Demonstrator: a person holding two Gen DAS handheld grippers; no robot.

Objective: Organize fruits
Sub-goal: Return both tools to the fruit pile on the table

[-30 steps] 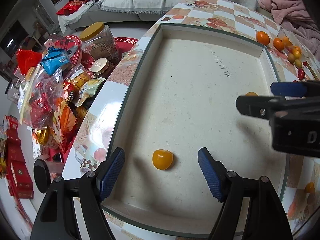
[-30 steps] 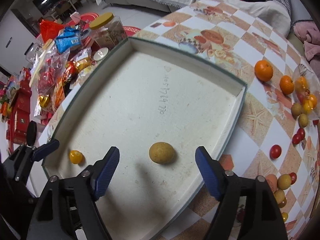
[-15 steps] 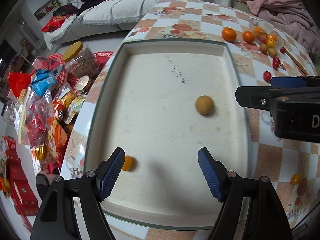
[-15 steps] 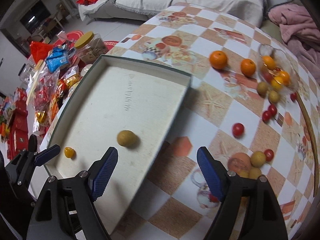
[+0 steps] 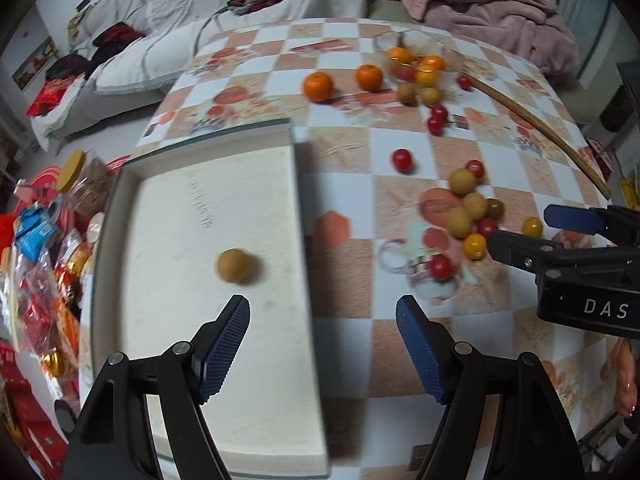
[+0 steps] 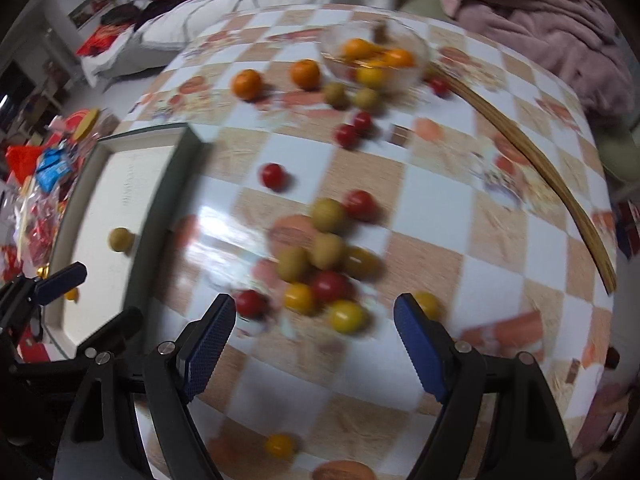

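My left gripper (image 5: 322, 316) hangs open and empty over the right wall of the white tray (image 5: 180, 208). A brown round fruit (image 5: 234, 266) lies in the tray, and a small yellow tomato (image 6: 71, 294) sits near its corner. My right gripper (image 6: 316, 312) is open above a loose cluster of brown, red and yellow fruits (image 6: 320, 256) on the checked table. A yellow tomato (image 6: 346, 316) lies below the gap, untouched. Two oranges (image 5: 318, 86) and a glass bowl (image 5: 420, 54) holding more fruit stand at the far side.
A curved bamboo strip (image 5: 540, 128) runs along the table's right side. Snack packets (image 5: 40, 260) and a yellow-lidded jar (image 5: 80, 176) crowd the floor left of the tray. A pink blanket (image 5: 480, 4) and sofa lie beyond the table.
Both grippers have swung right, from above the tray's inside towards the loose fruit on the table, rolling as they went. Both stay open and empty.
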